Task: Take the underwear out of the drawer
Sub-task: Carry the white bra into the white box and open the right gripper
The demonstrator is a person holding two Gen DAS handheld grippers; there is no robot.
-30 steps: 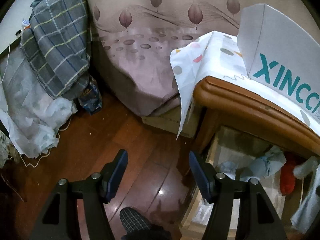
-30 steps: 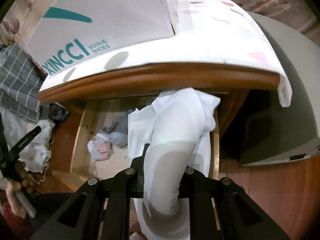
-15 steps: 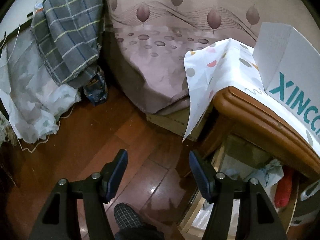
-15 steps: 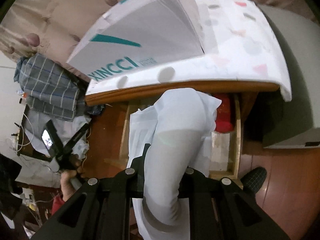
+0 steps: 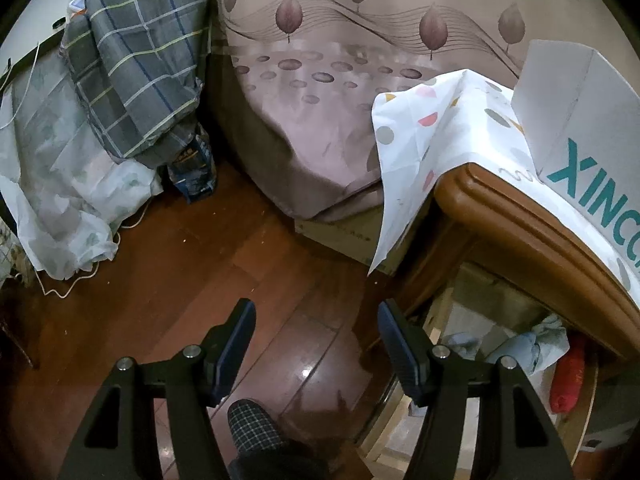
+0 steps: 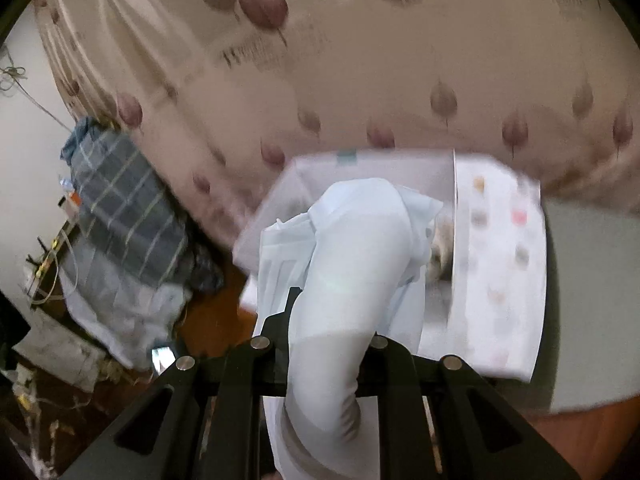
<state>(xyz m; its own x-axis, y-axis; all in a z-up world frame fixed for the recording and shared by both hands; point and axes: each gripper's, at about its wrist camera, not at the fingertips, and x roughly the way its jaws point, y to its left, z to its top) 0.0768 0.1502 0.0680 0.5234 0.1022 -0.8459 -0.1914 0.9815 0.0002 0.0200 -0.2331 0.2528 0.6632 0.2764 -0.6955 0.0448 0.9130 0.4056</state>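
Pale underwear (image 6: 352, 264) is being held clamped in the right hand-held gripper (image 6: 326, 336), its length trailing toward the frame's bottom, while the left hand-held gripper (image 5: 316, 344) is being kept half-open and empty left of the drawer (image 5: 460, 320).

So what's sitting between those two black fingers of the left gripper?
Nothing is held there. In the left wrist view the left gripper stands open, and the gap shows only bare wooden floor, with the tip of a checked slipper just below.
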